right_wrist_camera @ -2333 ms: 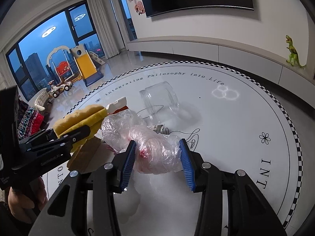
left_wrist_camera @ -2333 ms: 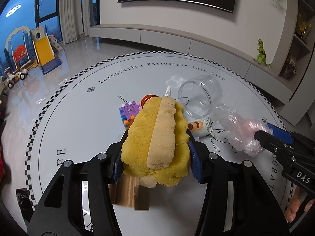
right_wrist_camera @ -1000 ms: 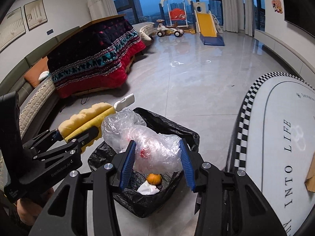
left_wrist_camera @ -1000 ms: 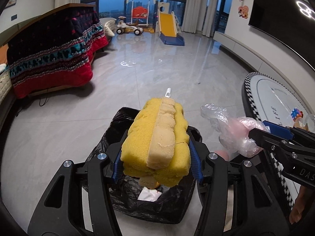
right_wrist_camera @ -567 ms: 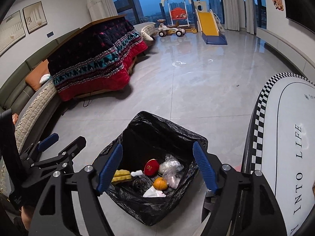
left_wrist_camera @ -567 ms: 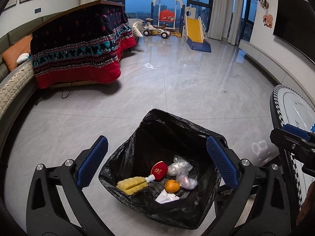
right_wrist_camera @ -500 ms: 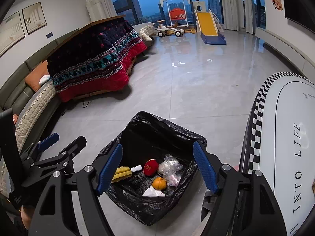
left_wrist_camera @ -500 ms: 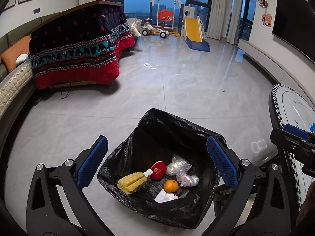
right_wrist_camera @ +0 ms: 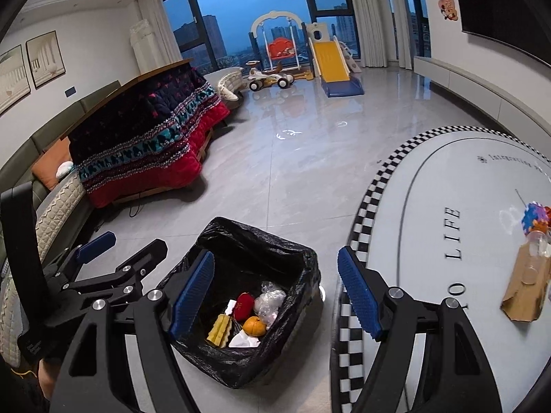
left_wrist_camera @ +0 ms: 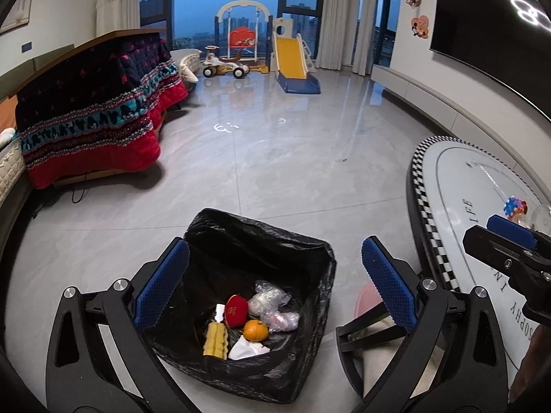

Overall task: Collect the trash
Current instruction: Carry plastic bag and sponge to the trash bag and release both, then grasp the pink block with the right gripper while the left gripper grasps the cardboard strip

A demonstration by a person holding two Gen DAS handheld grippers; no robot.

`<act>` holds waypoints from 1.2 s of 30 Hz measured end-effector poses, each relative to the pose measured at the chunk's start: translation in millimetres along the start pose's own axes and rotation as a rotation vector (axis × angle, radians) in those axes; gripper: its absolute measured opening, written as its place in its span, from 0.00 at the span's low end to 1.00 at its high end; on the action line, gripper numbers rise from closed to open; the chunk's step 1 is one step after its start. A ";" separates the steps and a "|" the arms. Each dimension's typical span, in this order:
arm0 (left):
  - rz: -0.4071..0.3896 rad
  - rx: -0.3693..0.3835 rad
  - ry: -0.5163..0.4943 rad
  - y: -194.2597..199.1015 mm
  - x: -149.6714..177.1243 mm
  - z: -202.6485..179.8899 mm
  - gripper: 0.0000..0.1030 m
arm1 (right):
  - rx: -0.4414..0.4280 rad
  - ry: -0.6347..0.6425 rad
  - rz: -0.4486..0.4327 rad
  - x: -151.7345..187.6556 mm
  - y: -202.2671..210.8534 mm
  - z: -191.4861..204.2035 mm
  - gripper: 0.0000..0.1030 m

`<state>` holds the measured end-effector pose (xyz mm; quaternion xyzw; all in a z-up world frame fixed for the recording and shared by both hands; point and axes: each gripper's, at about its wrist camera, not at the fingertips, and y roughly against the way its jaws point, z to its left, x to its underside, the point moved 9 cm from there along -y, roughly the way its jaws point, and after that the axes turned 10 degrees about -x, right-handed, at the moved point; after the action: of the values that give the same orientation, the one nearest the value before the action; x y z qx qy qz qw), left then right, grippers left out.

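Note:
A black trash bag [left_wrist_camera: 261, 230] stands open on the grey floor, also in the right wrist view [right_wrist_camera: 255, 232]. Inside lie a yellow sponge [left_wrist_camera: 216, 340], crumpled clear plastic [left_wrist_camera: 272, 306], an orange [left_wrist_camera: 255, 330], a red item [left_wrist_camera: 236, 310] and white tissue [left_wrist_camera: 246, 351]. My left gripper [left_wrist_camera: 273, 278] hangs above the bag, open, with nothing between its blue pads. My right gripper [right_wrist_camera: 275, 292] is open and empty too, over the bag's right side. Each gripper shows in the other's view: the right one [left_wrist_camera: 509, 241] at the right edge, the left one [right_wrist_camera: 132, 241] at the left.
A round white table with a checkered rim [right_wrist_camera: 365, 206] is close on the right; on it are a brown paper bag [right_wrist_camera: 523, 292] and a coloured puzzle cube [right_wrist_camera: 535, 216]. A blanket-covered table [left_wrist_camera: 96, 120] and a sofa stand to the left, a toy slide [left_wrist_camera: 292, 58] far back.
Both grippers opened over the bag; the sponge and the plastic dropped out and now lie inside it. Both grippers have since lifted and drawn back slightly.

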<state>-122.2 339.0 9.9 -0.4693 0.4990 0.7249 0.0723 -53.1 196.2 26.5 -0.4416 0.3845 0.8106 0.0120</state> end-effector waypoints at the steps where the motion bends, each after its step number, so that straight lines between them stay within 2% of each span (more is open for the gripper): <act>1: -0.003 0.015 -0.010 2.6 -1.1 -9.7 0.94 | 0.013 -0.004 -0.008 0.0 6.8 -7.2 0.73; 8: -0.028 0.142 -0.117 23.8 -6.2 -96.6 0.94 | 0.134 -0.049 -0.065 7.8 63.5 -71.4 0.73; 16: -0.051 0.301 -0.234 54.3 -3.3 -192.1 0.94 | 0.303 -0.138 -0.121 27.5 136.2 -166.2 0.73; 24: -0.064 0.429 -0.352 86.1 15.3 -273.3 0.94 | 0.457 -0.264 -0.125 68.4 188.6 -266.1 0.73; 28: -0.073 0.493 -0.421 101.0 31.5 -308.8 0.94 | 0.498 -0.320 -0.114 88.7 200.6 -303.7 0.73; 30: -0.077 0.514 -0.467 105.2 42.1 -328.6 0.89 | 0.499 -0.335 -0.101 95.7 200.3 -317.0 0.73; 32: -0.066 0.530 -0.493 105.3 50.5 -344.3 0.75 | 0.497 -0.340 -0.082 99.7 195.3 -327.3 0.73; 36: -0.025 0.556 -0.530 97.9 65.3 -369.1 0.64 | 0.488 -0.329 -0.052 102.9 183.9 -338.8 0.73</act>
<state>10.4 -24.9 2.3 -0.2341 0.6348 0.6572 0.3322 57.5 -181.0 -42.0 -0.2980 0.5497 0.7542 0.2006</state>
